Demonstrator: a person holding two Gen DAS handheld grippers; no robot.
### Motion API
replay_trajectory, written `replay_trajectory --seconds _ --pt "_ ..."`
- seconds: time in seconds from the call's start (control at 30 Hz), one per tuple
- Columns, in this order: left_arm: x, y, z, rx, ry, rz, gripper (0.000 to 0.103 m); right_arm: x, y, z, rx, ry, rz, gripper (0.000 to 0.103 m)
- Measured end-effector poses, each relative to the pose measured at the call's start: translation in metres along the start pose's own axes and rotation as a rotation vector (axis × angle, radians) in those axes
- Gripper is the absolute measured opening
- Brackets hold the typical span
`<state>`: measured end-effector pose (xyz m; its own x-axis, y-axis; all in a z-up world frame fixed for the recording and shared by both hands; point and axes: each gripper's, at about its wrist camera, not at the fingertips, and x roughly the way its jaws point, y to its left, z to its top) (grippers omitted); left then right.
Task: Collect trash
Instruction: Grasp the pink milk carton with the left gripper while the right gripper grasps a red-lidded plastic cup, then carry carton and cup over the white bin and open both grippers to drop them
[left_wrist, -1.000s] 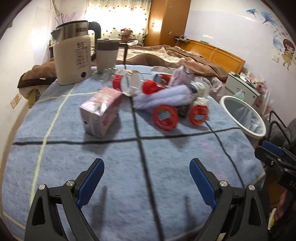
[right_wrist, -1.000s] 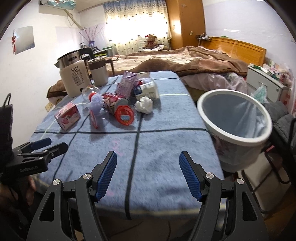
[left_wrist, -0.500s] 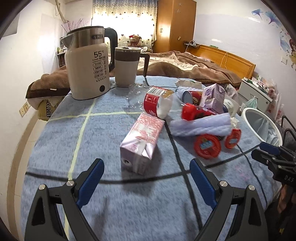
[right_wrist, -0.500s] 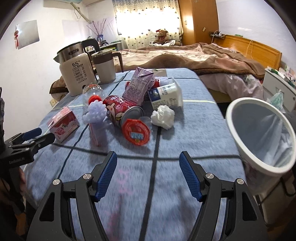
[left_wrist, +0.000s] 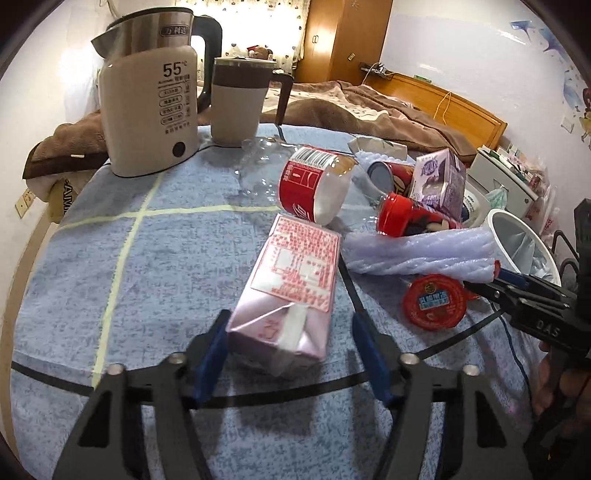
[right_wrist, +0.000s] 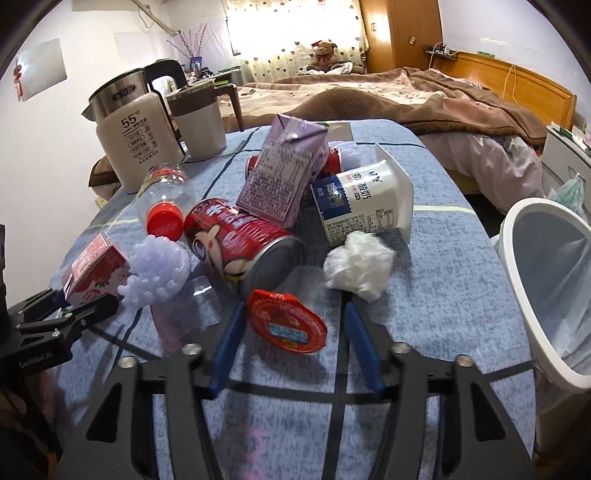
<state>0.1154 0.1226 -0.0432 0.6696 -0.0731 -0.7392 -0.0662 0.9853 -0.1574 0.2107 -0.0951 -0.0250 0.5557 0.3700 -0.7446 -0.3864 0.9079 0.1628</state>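
Left wrist view: left gripper (left_wrist: 290, 354) straddles the near end of the pink carton (left_wrist: 291, 291); jaws closing, left pad about touching its side, right pad apart; carton lies flat on the surface (left_wrist: 110, 266), long axis running away from the gripper. Right wrist view: right gripper (right_wrist: 293, 349) brackets the red-lidded cup (right_wrist: 286, 321), lid tilted toward the camera; jaws closing, neither pad pressing yet; white bin (right_wrist: 524, 295) stands off the surface's right edge, nearer this hand.
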Motion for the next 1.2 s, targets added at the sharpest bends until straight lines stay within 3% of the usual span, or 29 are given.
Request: replay_trajectory --seconds 0.1,0.17,0.8,1.0,1.2 --pt "-0.001 0.0 0.0 0.0 -0.003 -0.007 0.041 -0.003 -0.002 -0.002 0.013 -0.007 0.005 0.046" --pt "-0.002 0.001 -0.001 -0.007 -0.009 -0.012 0.039 -0.006 -0.002 -0.002 0.017 -0.021 0.006 0.046" --pt "-0.05 -0.029 -0.009 -0.006 -0.095 -0.051 0.037 -0.068 -0.023 -0.036 0.085 -0.077 0.059 0.046" --pt "-0.062 -0.063 0.007 0.043 -0.132 -0.114 0.037 -0.093 -0.05 -0.041 0.125 -0.129 0.024 0.046" --pt "-0.046 -0.121 0.024 0.143 -0.129 -0.216 0.037 -0.112 -0.097 -0.043 0.194 -0.173 -0.066 0.046"
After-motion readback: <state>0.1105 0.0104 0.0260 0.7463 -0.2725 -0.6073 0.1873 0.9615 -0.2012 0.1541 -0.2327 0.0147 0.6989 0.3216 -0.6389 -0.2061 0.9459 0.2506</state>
